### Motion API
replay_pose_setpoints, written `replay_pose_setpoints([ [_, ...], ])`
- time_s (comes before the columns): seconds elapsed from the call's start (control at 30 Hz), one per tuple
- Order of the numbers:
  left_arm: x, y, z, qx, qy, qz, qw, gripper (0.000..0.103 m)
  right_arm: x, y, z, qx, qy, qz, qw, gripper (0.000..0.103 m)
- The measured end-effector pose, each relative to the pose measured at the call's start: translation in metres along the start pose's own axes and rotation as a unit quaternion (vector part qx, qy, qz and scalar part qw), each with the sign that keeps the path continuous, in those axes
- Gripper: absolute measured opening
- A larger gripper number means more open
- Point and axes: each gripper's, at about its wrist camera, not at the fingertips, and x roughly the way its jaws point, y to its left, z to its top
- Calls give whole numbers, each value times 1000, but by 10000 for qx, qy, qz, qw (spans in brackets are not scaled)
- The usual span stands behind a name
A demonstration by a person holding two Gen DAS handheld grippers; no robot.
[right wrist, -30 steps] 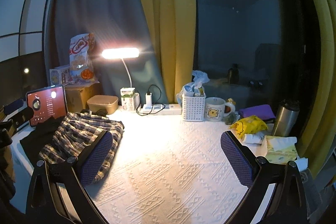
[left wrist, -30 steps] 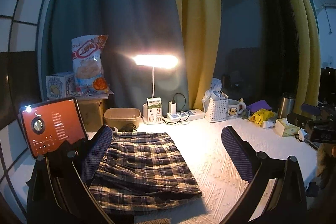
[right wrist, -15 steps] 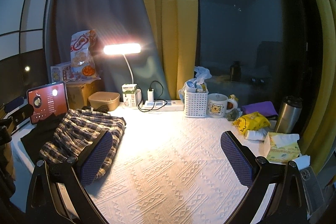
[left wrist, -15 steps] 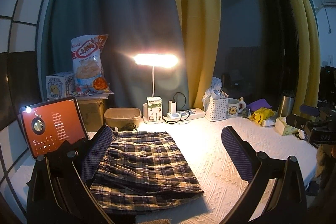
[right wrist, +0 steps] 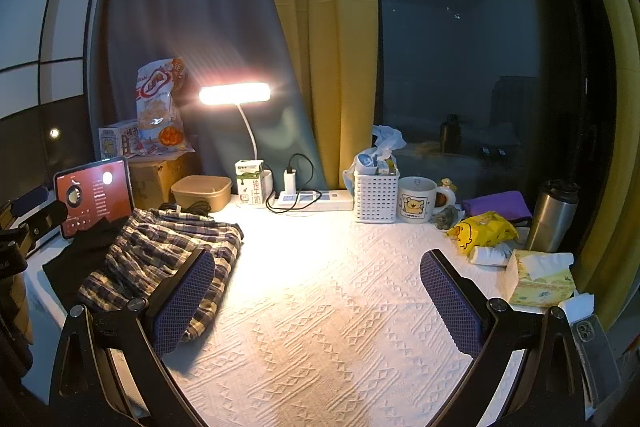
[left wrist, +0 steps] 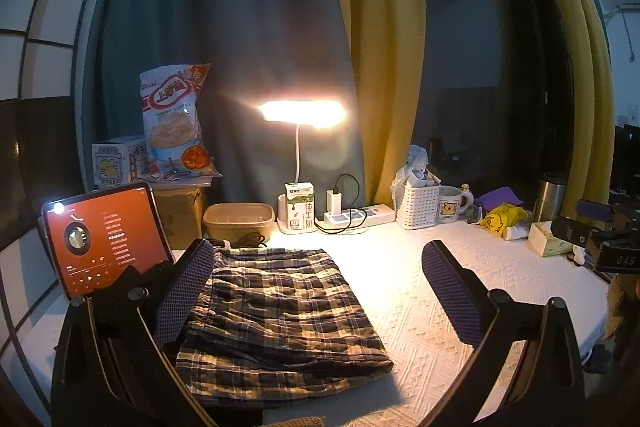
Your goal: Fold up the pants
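I'm keeping both grippers backed off and empty. Left gripper [left wrist: 316,291] is hanging with jaws spread wide above the plaid pants [left wrist: 276,311], not touching them; its left pad [left wrist: 184,291] is only overlapping the pants' left edge in view. Right gripper [right wrist: 316,303] is also spread wide, hovering over bare counter [right wrist: 328,307], well right of the pants [right wrist: 160,259].

What's changing over the last second: almost nothing. The left view is drifting only slightly, the right view is shifting a bit, and the pants are keeping the same outline. I'm reading that as the fold being finished and me holding clear, not mid-step.

The pants are lying as a compact folded rectangle on the near-left of the white textured counter, layered edges stacked along the near and left sides, near-right corner rounded but flat. A dark cloth [right wrist: 80,259] is sitting just left of them, partly under, and the tablet [left wrist: 104,239] is standing behind that.

Further out along the far edge: food container [left wrist: 239,221], milk carton [left wrist: 300,205], lamp [left wrist: 302,113], power strip [left wrist: 352,217], white basket [left wrist: 418,205], mug [left wrist: 450,205]. None near the pants.

My judgement: task is looking done or one tidy-up away. If I'm going back in, only the near-right corner needs squaring.
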Motion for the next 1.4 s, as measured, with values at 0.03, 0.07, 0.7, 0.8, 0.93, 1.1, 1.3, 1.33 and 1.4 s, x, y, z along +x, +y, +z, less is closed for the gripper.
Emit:
replay_pose_setpoints([
  [0.03, 0, 1, 0, -5, 5, -1, 10000, 102, 0, 0, 0, -2, -2, 0, 10000, 103],
  [0.07, 0, 1, 0, -9, 7, -5, 10000, 102, 0, 0, 0, -4, -2, 0, 10000, 103],
  [0.7, 1, 2, -2, 21, 70, -5, 10000, 102, 0, 1, 0, 3, 1, -9, 10000, 103],
  [0.8, 1, 2, -2, 20, 71, -2, 10000, 102, 0, 1, 0, 4, 0, -13, 10000, 103],
  [0.93, 2, 2, -3, 32, 82, 15, 10000, 102, 0, 1, 0, 0, -2, -12, 10000, 103],
  [1.1, 2, 3, -3, 37, 80, 1, 10000, 102, 0, 2, 0, 1, 1, -13, 10000, 103],
  [1.3, 2, 3, -3, 33, 79, 3, 10000, 102, 0, 1, 0, 0, 0, -14, 10000, 103],
  [1.33, 2, 3, -3, 35, 81, -2, 10000, 102, 0, 1, 0, -1, 1, -9, 10000, 103],
  [1.4, 2, 2, -3, 35, 83, 5, 10000, 102, 0, 1, 0, -2, 0, -9, 10000, 103],
])
